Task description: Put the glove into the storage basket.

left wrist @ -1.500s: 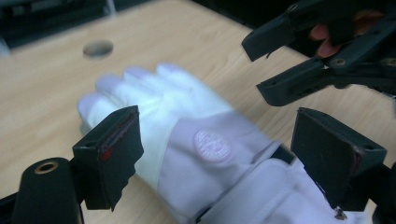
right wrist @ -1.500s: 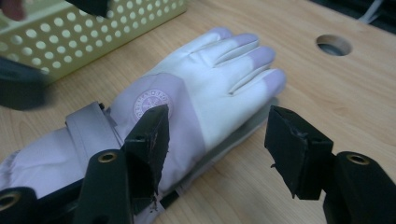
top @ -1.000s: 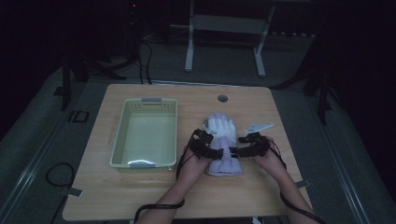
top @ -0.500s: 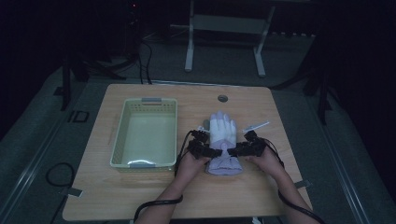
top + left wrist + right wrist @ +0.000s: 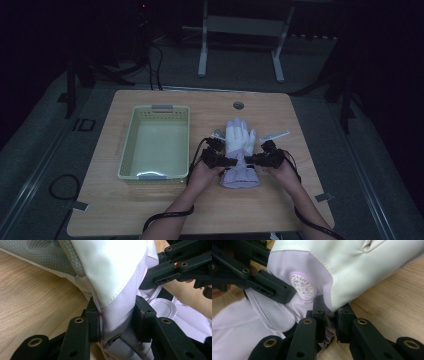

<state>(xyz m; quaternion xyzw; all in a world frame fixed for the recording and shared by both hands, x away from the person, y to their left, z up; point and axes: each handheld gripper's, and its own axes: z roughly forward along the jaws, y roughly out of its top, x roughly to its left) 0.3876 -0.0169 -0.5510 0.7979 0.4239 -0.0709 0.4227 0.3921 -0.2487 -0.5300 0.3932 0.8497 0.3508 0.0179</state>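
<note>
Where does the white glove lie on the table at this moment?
In the high view the white glove lies right of the green basket, its wrist part pinched between the left gripper and right gripper.

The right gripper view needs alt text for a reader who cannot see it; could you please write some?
The right tool pinches the wrist fabric of a white glove lying on a wooden table. The left tool grips the glove's lilac cuff from the other side, beside a round embossed badge.

A dim lab or recording studio: a lone wooden table [image 5: 165, 210] stands on grey carpet [image 5: 40, 165] in a dark room, with cables [image 5: 57, 182] trailing on the floor at left and a metal stand [image 5: 240, 30] beyond the far edge.
</note>
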